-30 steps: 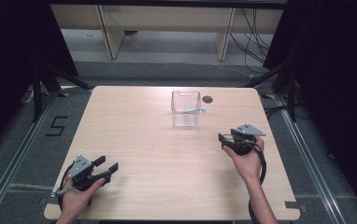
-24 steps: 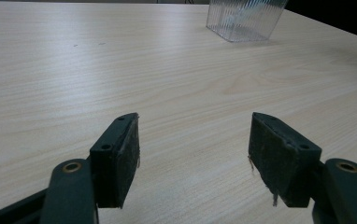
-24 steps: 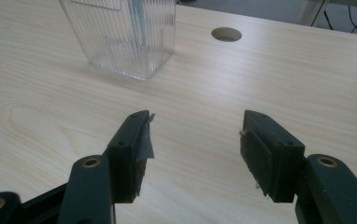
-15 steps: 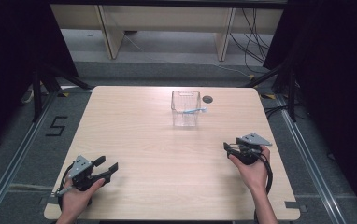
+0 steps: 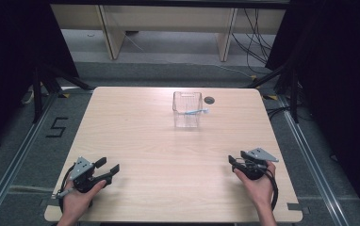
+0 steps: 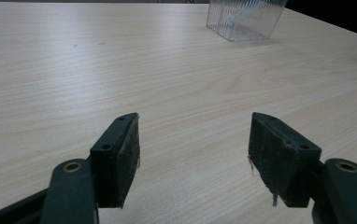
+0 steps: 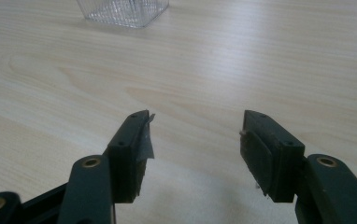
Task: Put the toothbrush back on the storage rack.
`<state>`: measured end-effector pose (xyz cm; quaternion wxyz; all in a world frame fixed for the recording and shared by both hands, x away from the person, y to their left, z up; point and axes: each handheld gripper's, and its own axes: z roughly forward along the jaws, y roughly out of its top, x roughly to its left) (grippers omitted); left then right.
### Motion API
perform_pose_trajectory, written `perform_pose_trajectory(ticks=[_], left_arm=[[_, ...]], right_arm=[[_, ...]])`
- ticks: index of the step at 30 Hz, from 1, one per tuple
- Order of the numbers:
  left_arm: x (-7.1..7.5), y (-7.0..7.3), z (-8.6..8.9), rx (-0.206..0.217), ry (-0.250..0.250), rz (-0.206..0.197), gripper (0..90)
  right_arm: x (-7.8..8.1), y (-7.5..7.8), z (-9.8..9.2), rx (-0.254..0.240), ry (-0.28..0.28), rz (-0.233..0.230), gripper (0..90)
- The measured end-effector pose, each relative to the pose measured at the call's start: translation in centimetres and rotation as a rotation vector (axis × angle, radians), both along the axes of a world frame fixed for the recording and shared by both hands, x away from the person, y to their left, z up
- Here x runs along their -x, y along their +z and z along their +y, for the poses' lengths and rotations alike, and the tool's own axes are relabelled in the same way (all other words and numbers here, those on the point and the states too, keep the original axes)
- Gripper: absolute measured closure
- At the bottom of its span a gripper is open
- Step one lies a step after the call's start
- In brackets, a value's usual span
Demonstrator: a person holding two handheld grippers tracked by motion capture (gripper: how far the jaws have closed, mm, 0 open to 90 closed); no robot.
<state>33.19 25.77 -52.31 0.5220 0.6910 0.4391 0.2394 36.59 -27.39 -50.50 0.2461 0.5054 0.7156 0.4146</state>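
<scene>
At lower left of the high view, left gripper (image 5: 107, 168) on the wooden table (image 5: 135, 132), jaws spread, nothing between. At lower right, right gripper (image 5: 233, 161), jaws likewise spread and empty. Near upper centre of the table, clear ribbed plastic box (image 5: 187, 109), light blue stick (image 5: 198, 111) resting across it, well apart from both grippers.

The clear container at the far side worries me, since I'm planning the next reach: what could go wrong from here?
1. The clear container looks light; a nudge from either open tool might slide or tip it.
2. The light blue item lies across its rim, poking out toward the right, so a bump could knock it off.
3. The right tool and left tool sit at the near edge, so the reach is long.
</scene>
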Motion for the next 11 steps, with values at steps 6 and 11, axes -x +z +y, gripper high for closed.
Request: perform_pose_trajectory(ticks=[6, 11], left_arm=[[0.02, 0.0, -0.01, 0.0, 0.001, -0.001, 33.5], [0.01, 0.0, -0.01, 0.001, 0.0, 0.0, 33.5]], right_arm=[[0.68, -0.66, -0.04, -0.019, -0.018, -0.025, 43.6], [0.94, -0.63, 0.02, -0.019, -0.007, -0.033, 43.6]])
